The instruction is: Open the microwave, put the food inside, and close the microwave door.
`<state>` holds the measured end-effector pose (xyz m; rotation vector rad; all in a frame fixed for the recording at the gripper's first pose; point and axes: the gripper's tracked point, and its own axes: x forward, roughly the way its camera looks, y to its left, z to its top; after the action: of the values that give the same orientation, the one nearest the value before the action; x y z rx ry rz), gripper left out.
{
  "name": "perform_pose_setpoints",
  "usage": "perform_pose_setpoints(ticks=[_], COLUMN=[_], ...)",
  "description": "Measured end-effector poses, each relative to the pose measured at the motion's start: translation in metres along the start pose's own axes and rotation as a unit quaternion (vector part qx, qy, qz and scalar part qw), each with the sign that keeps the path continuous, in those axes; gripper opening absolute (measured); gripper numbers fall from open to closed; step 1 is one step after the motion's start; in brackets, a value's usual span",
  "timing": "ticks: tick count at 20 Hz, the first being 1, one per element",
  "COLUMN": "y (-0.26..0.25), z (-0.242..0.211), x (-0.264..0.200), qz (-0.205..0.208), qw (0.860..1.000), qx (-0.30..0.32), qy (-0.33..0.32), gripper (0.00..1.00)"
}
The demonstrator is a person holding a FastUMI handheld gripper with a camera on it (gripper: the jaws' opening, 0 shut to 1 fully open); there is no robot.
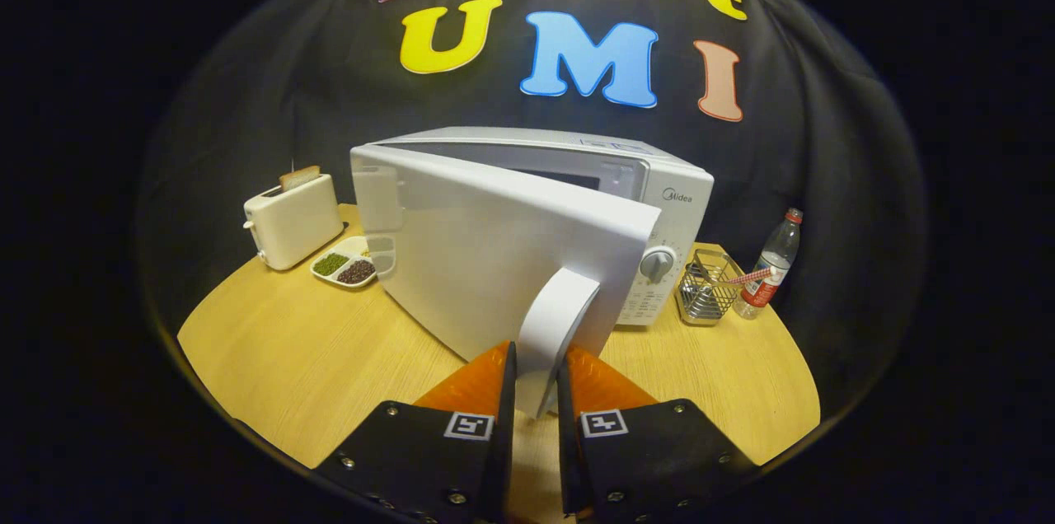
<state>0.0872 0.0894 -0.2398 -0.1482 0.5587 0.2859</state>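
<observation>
Smooth plastic appliances on a pale wood-grain surface (272, 343)

The microwave (659, 178) has a smooth, lightly glossy plastic shell; its door (494, 252) looks the same, and the curved handle (556, 326), satin plastic, sits gripped between the gripper (536, 380) jaws. Near the surface's left edge, the toaster (293, 221) is matt cream plastic beside a glossy sectioned dish (346, 264). At the right edge stands a shiny metal wire basket (707, 287) and a clear plastic bottle (771, 264) with a paper-like label. Matt black cloth (247, 95) hangs behind.
</observation>
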Motion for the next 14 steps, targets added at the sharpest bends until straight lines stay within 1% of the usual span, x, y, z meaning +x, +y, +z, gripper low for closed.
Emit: perform_pose_setpoints(ticks=[4,8,14], y=[0.028,0.058,0.105], z=[-0.005,-0.008,-0.015], x=[-0.02,-0.039,-0.062], qz=[0.013,0.021,0.027], qw=[1.0,1.0,0.999], qx=[0.001,-0.017,-0.019], qy=[-0.002,-0.01,-0.021], gripper=[0.24,0.24,0.24])
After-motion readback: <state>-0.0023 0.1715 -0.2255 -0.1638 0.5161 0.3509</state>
